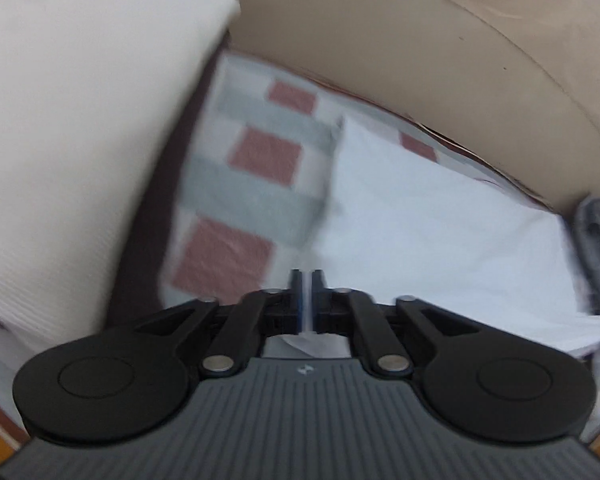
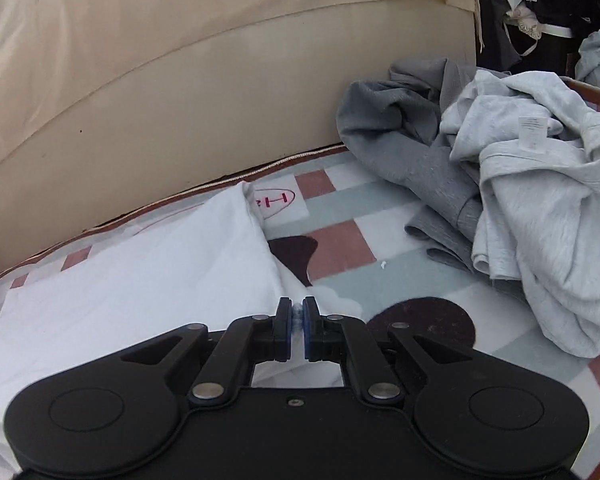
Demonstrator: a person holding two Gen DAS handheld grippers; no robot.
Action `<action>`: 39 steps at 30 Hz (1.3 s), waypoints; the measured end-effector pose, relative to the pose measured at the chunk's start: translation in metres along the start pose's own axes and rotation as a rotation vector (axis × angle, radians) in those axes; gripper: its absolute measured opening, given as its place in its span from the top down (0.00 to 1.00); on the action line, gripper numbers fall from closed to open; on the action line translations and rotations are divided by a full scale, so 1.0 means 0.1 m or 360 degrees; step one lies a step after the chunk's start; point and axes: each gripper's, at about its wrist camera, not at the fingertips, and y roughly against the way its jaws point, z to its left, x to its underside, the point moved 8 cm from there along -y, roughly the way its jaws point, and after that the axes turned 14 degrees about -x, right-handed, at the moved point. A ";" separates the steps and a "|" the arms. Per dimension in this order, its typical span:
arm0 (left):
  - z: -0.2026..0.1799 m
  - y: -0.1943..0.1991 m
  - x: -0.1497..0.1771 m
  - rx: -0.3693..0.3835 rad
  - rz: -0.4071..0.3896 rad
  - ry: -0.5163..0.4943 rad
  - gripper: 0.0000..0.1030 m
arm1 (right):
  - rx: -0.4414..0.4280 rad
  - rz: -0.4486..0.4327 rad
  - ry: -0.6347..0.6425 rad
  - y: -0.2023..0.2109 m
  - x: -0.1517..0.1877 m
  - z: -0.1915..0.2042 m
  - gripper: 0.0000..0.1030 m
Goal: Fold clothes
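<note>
A white garment (image 2: 140,276) lies partly folded on a checked bedspread (image 2: 340,208); it also shows in the left wrist view (image 1: 440,232). My right gripper (image 2: 298,312) is shut on the garment's near right corner, with white cloth pinched between the blue pads. My left gripper (image 1: 307,284) is shut on the garment's near left edge, with cloth showing between and below the fingers. The left wrist view is blurred.
A heap of grey clothes (image 2: 520,184) lies to the right on the bedspread. A beige cushioned backrest (image 2: 180,80) runs along the far side. A white ribbed pillow (image 1: 72,128) stands at the left. A wooden edge (image 2: 596,92) shows at the far right.
</note>
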 end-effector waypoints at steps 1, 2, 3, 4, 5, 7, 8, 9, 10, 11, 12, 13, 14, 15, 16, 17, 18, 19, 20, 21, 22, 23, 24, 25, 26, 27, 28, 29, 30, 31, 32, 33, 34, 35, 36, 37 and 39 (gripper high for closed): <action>0.01 -0.01 0.02 0.0003 0.0017 -0.0012 1.00 | 0.0013 0.0006 -0.0005 0.01 0.01 -0.01 0.93; 0.02 -0.02 0.05 0.0012 0.0039 -0.0022 1.00 | 0.0027 0.0013 -0.0010 0.01 0.02 -0.03 0.93; 0.03 -0.05 0.10 0.0027 0.0091 0.0002 1.00 | 0.0037 0.0045 -0.0022 0.00 0.05 -0.04 0.93; 0.05 -0.09 0.15 0.0042 0.0147 0.0029 1.00 | 0.0059 0.0091 -0.0032 -0.04 0.10 -0.06 0.93; 0.05 -0.15 0.23 0.0036 0.0201 0.0040 1.00 | 0.0081 0.0138 -0.0041 -0.07 0.15 -0.08 0.93; 0.01 -0.20 0.34 0.0056 0.0253 0.0043 1.00 | 0.0116 0.0201 -0.0061 -0.11 0.23 -0.11 0.93; -0.01 -0.22 0.40 0.0067 0.0278 0.0044 1.00 | 0.0128 0.0214 -0.0072 -0.11 0.26 -0.12 0.93; -0.04 -0.22 0.42 0.0095 0.0286 0.0058 1.00 | 0.0131 0.0221 -0.0084 -0.12 0.27 -0.13 0.93; -0.04 -0.19 0.43 0.0129 0.0283 0.0100 0.96 | 0.0133 0.0228 -0.0096 -0.12 0.29 -0.14 0.93; -0.02 -0.18 0.42 0.0151 0.0273 0.0171 0.96 | 0.0142 0.0237 -0.0107 -0.13 0.30 -0.16 0.93; -0.01 -0.17 0.40 0.0161 0.0259 0.0198 0.96 | 0.0164 0.0259 -0.0122 -0.16 0.32 -0.19 0.91; -0.01 -0.15 0.37 0.0170 0.0245 0.0219 0.96 | 0.0215 0.0293 -0.0135 -0.19 0.36 -0.25 0.91; 0.00 -0.14 0.34 0.0179 0.0231 0.0241 0.96 | 0.0322 0.0328 -0.0120 -0.22 0.39 -0.34 0.91; -0.08 -0.09 0.31 0.0171 0.0193 0.0164 0.96 | 0.0432 0.0364 -0.0103 -0.25 0.43 -0.43 0.90; -0.16 -0.05 0.28 0.0161 0.0151 0.0075 0.96 | 0.0537 0.0382 -0.0112 -0.23 0.46 -0.52 0.85; -0.24 0.00 0.26 0.0151 0.0110 -0.0013 0.92 | 0.0503 0.0344 -0.0188 -0.18 0.43 -0.55 0.80; -0.36 0.05 0.28 0.0107 0.0063 -0.0140 0.89 | 0.0461 0.0302 -0.0267 -0.14 0.40 -0.58 0.80; -0.48 0.09 0.30 0.0059 0.0017 -0.0271 0.82 | 0.0330 0.0237 -0.0391 -0.09 0.37 -0.56 0.76; -0.63 0.10 0.36 0.0032 0.0003 -0.0383 0.78 | 0.0193 0.0169 -0.0517 -0.04 0.34 -0.54 0.59; -0.77 0.11 0.43 0.0008 -0.0008 -0.0493 0.77 | 0.0099 0.0146 -0.0591 -0.01 0.35 -0.50 0.53; -0.93 0.09 0.50 0.0042 0.0021 -0.0564 0.75 | 0.0008 0.0125 -0.0661 0.02 0.36 -0.45 0.53; -1.08 0.09 0.54 0.0077 0.0038 -0.0598 0.75 | -0.0034 0.0129 -0.0675 0.04 0.39 -0.40 0.53; -1.22 0.08 0.57 0.0111 0.0053 -0.0629 0.75 | -0.0060 0.0141 -0.0670 0.05 0.43 -0.35 0.52; -1.37 0.07 0.60 0.0145 0.0068 -0.0660 0.72 | -0.0081 0.0155 -0.0677 0.04 0.47 -0.32 0.51; -1.52 0.07 0.63 0.0180 0.0083 -0.0691 0.67 | -0.0104 0.0166 -0.0712 0.02 0.51 -0.31 0.51; -1.66 0.06 0.65 0.0200 0.0092 -0.0717 0.64 | -0.0136 0.0176 -0.0768 -0.01 0.56 -0.31 0.51; -1.80 0.05 0.66 0.0218 0.0101 -0.0744 0.59 | -0.0178 0.0189 -0.0842 -0.03 0.61 -0.31 0.51; -1.94 0.04 0.68 0.0232 0.0113 -0.0773 0.59 | -0.0228 0.0197 -0.0929 -0.07 0.65 -0.32 0.51; -2.08 0.03 0.70 0.0242 0.0119 -0.0823 0.59 | -0.0288 0.0178 -0.1029 -0.10 0.68 -0.32 0.51; -2.20 0.03 0.74 0.0244 0.0109 -0.0882 0.60 | -0.0348 0.0156 -0.1130 -0.12 0.72 -0.33 0.51; -2.32 0.04 0.77 0.0244 0.0097 -0.0941 0.60 | -0.0409 0.0134 -0.1230 -0.14 0.75 -0.35 0.51; -2.42 0.05 0.81 0.0256 0.0094 -0.0981 0.60 | -0.0442 0.0143 -0.1295 -0.15 0.80 -0.33 0.51; -2.52 0.05 0.85 0.0268 0.0091 -0.1019 0.60 | -0.0458 0.0154 -0.1314 -0.17 0.84 -0.30 0.51; -2.58 0.08 0.91 0.0296 0.0108 -0.1039 0.60 | -0.0444 0.0174 -0.1291 -0.19 0.86 -0.27 0.51; -2.63 0.08 0.95 0.0320 0.0132 -0.1047 0.60 | -0.0429 0.0195 -0.1266 -0.21 0.88 -0.24 0.51; -2.68 0.05 0.98 0.0336 0.0155 -0.1050 0.59 | -0.0425 0.0187 -0.1238 -0.22 0.87 -0.21 0.50; -2.77 0.05 1.05 0.0368 0.0187 -0.1061 0.59 | -0.0430 0.0172 -0.1196 -0.27 0.85 -0.16 0.50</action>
